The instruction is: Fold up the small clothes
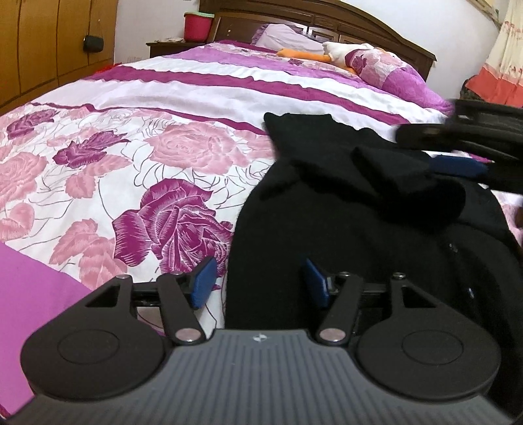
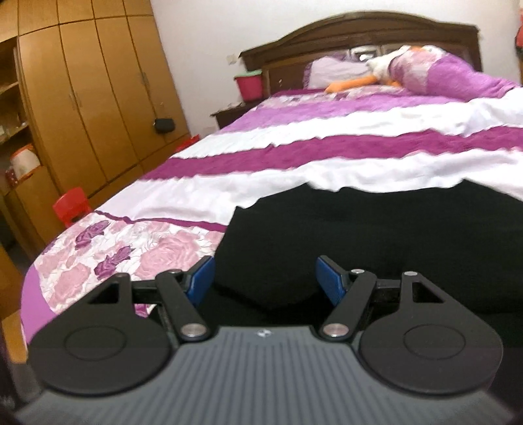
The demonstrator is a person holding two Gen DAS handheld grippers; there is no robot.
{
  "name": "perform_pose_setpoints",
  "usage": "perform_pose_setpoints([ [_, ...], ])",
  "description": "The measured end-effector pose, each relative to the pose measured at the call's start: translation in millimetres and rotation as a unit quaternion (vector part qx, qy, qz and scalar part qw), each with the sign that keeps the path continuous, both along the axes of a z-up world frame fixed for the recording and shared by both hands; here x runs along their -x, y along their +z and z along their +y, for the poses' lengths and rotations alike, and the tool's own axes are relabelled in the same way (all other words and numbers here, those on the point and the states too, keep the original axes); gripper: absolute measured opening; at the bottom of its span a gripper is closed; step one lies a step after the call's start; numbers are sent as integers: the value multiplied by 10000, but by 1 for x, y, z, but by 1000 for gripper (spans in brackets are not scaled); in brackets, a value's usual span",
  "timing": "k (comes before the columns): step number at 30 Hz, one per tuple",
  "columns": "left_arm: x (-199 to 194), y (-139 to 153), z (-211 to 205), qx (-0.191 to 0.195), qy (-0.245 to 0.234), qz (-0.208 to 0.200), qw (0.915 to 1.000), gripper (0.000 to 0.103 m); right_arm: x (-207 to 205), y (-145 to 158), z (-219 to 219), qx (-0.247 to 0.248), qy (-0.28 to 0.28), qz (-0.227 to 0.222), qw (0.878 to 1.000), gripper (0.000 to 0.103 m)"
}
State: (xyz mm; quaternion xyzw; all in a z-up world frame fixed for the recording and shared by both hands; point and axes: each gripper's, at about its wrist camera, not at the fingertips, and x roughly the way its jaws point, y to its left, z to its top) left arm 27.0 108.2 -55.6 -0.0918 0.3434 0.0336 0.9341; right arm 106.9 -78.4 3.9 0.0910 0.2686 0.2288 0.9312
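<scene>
A black garment [image 1: 343, 229] lies rumpled on the floral bedspread [image 1: 130, 147], with a folded flap raised near its far right. My left gripper [image 1: 260, 282] hovers low over the garment's near left edge. It is open, with the blue pads wide apart and not pressing the cloth. At the right edge of the left wrist view my right gripper [image 1: 438, 148] is blurred, one blue pad beside the raised flap. In the right wrist view the right gripper [image 2: 266, 279] is open above the black garment [image 2: 376, 229], with dark cloth showing between the pads but not pinched.
Pillows [image 1: 392, 72] and a white and orange plush toy [image 1: 330, 52] lie by the dark wooden headboard [image 2: 359, 29]. A wooden wardrobe [image 2: 98, 98] stands left of the bed, with a red stool [image 2: 70, 204] and a red bucket [image 2: 250, 85] on a nightstand.
</scene>
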Motion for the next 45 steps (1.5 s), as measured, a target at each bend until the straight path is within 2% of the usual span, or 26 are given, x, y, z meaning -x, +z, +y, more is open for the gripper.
perform_pose_setpoints([
  [2, 1, -1, -3, -113, -21, -35, 9999, 67, -12, -9, 10, 153, 63, 114, 9998, 69],
  [6, 2, -3, -6, -198, -37, -88, 9998, 67, -28, -29, 13, 358, -186, 455, 9981, 60],
  [12, 0, -3, -6, -171, -15, -89, 9998, 69, -28, -43, 11, 820, -342, 278, 9957, 53],
  [14, -1, -3, -5, -140, -11, -94, 9999, 69, -25, -44, 10, 938, -346, 158, 9949, 47],
  [17, -2, -4, -4, -119, -9, -103, 9999, 70, -24, -42, 6, 1021, -458, 62, 9937, 15],
  [21, -2, -5, -7, -196, -4, -109, 9997, 71, -16, -29, -17, 699, -691, -38, 9952, 13],
  [26, -3, -5, -9, -239, 41, -88, 9997, 71, -5, -18, -71, -85, -1182, 22, 9930, 12],
  [32, -4, -6, -12, -328, 76, -65, 9994, 71, 8, -31, -133, -381, -1938, 76, 9803, 12],
  [37, -7, -4, -14, -417, 76, 1, 9991, 72, 9, -59, -170, -548, -2321, 524, 9697, 15],
  [39, -8, -3, -15, -444, 64, 27, 9990, 72, 13, -67, -181, -621, -2358, 572, 9681, 15],
  [41, -9, 1, -15, -468, 62, 47, 9989, 72, 19, -69, -188, -771, -2297, 580, 9685, 20],
  [45, -15, 16, -18, -454, 38, -32, 9990, 72, 32, -60, -201, -950, -2262, 324, 9689, 53],
])
